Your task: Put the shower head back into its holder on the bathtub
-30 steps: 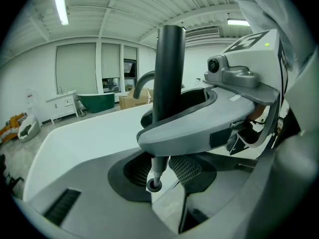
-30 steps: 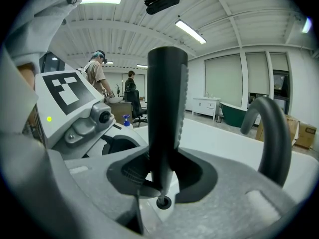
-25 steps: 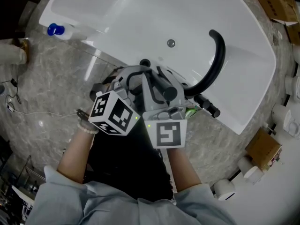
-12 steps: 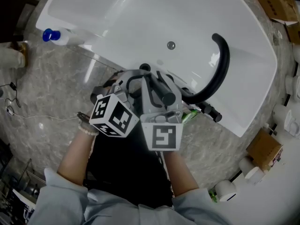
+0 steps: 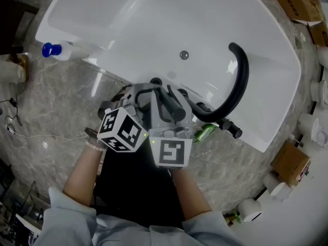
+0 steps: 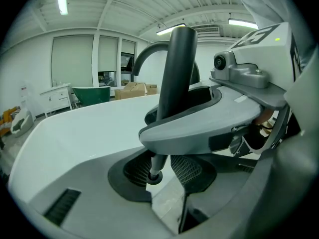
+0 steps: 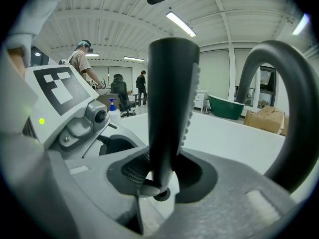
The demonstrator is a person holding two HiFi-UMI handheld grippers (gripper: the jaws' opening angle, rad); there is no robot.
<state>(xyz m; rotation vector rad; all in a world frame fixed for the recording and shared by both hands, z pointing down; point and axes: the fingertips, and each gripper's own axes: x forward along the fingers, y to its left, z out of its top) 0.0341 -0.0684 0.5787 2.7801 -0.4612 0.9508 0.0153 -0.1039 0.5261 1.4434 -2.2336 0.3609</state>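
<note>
The black stick-shaped shower head [image 5: 173,106] stands nearly upright over the near rim of the white bathtub [image 5: 128,19]. Both grippers clasp it from my side. In the left gripper view its thin lower end [image 6: 155,171] sits between the left gripper's [image 6: 164,171] mesh pads. The right gripper's [image 7: 162,176] pads close on the tapering handle [image 7: 172,108]. In the head view the left gripper [image 5: 141,94] and right gripper [image 5: 165,99] meet at the rim. A round black holder opening [image 5: 156,81] lies just beyond them.
A curved black faucet spout [image 5: 240,76] arches over the tub to the right, with black knobs [image 5: 230,128] at its base. A blue-capped bottle [image 5: 51,49] lies at the tub's left end. Cardboard boxes [image 5: 289,163] and white rolls [image 5: 246,206] sit on the marble floor at the right.
Both grippers have sunk together toward the tub rim with the shower head held between them. The jaws look the same.
</note>
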